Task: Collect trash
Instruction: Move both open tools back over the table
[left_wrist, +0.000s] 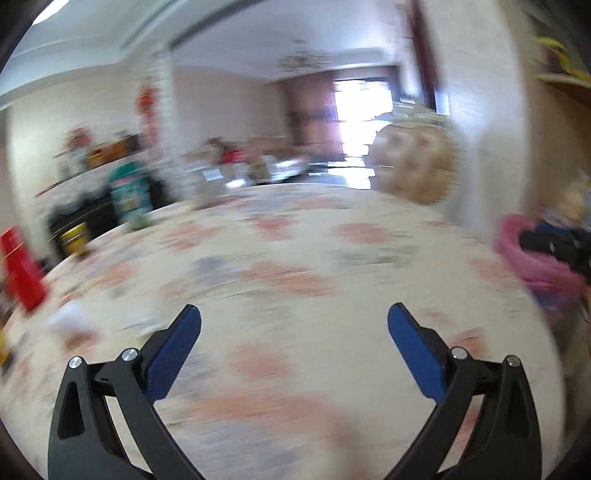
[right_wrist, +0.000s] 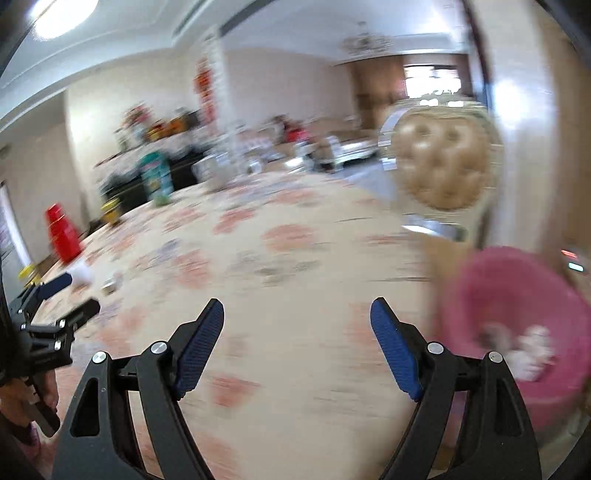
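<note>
both grippers (left_wrist: 294, 321) (right_wrist: 297, 317) agape and empty above floral table (left_wrist: 295, 266)

One round counter (right_wrist: 295, 258) under a floral cloth. One pink plastic basin (right_wrist: 517, 295), holding a few pale crumpled scraps, too blurred to count. One tufted tan chair back (right_wrist: 439, 162). One red plastic container (right_wrist: 62, 232). Two black hand-held grippers with blue pads: left (left_wrist: 294, 314), right (right_wrist: 297, 310).
</note>
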